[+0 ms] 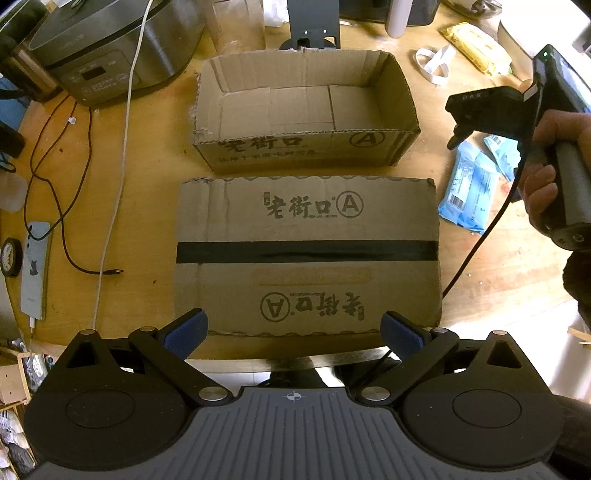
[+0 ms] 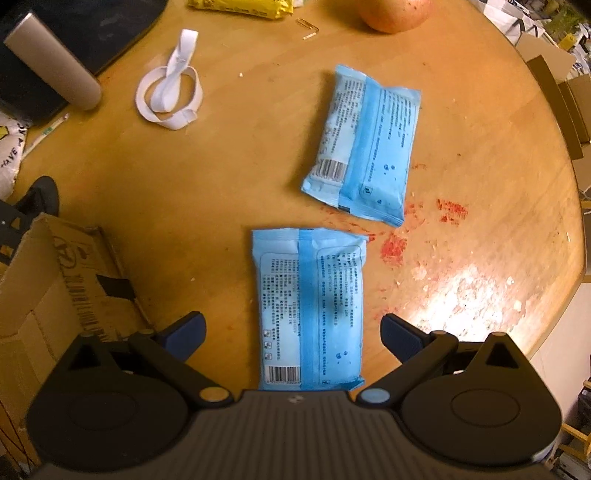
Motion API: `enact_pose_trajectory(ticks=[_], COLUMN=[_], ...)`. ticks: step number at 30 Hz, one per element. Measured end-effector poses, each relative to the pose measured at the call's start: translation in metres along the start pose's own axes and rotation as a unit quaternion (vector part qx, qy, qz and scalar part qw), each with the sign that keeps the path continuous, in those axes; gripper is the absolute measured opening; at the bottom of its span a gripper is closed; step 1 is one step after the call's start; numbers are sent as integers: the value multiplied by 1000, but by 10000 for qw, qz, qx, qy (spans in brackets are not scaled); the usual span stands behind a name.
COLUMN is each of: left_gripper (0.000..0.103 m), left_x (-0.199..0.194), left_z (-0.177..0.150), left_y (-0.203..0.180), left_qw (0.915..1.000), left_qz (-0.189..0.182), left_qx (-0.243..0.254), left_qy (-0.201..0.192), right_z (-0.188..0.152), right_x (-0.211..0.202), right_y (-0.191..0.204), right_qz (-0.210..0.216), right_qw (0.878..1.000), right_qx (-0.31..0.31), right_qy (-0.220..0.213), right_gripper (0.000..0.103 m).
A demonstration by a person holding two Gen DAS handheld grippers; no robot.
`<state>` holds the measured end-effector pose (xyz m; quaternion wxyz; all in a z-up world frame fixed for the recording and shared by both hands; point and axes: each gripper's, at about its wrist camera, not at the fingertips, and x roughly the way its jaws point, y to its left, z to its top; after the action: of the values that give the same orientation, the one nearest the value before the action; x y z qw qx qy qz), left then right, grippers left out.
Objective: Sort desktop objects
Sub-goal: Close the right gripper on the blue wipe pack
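Observation:
Two blue wet-wipe packs lie on the round wooden table. The near pack (image 2: 308, 310) lies lengthwise between the spread fingers of my right gripper (image 2: 293, 336), which is open above it. The far pack (image 2: 364, 144) lies tilted beyond it. In the left wrist view, an open cardboard box (image 1: 306, 107) stands empty behind a closed, taped cardboard box (image 1: 306, 254). My left gripper (image 1: 293, 334) hangs open at the closed box's near edge, holding nothing. A hand holds the right gripper's handle (image 1: 546, 147) at the right, above a blue pack (image 1: 469, 188).
A rice cooker (image 1: 107, 48), cables (image 1: 74, 192) and a phone (image 1: 35, 269) lie left of the boxes. White strap loops (image 2: 171, 85), a cardboard tube (image 2: 55, 62), a yellow packet (image 2: 240, 5) and a round fruit (image 2: 395, 13) sit farther back. Red stains (image 2: 395, 247) mark the table.

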<state>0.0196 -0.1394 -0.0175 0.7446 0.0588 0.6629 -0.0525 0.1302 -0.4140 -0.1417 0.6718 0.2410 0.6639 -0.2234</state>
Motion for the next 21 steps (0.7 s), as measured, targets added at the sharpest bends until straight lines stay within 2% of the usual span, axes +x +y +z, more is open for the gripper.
enact_pose_trajectory(ticks=[12,21], left_gripper=[103,103], left_x=[1,2], left_z=[1,0], left_y=[4,7], left_qw=[10000,9999], left_qz=[15,38], left_qx=[-65,-120], left_qy=[28,53], right_z=[1,-2], right_x=[23,38], right_y=[-4,-2], right_qz=[-5,-100], right_qw=[9996,9998], right_qx=[280,176], right_qy=[84,-37], right_gripper=[103,103])
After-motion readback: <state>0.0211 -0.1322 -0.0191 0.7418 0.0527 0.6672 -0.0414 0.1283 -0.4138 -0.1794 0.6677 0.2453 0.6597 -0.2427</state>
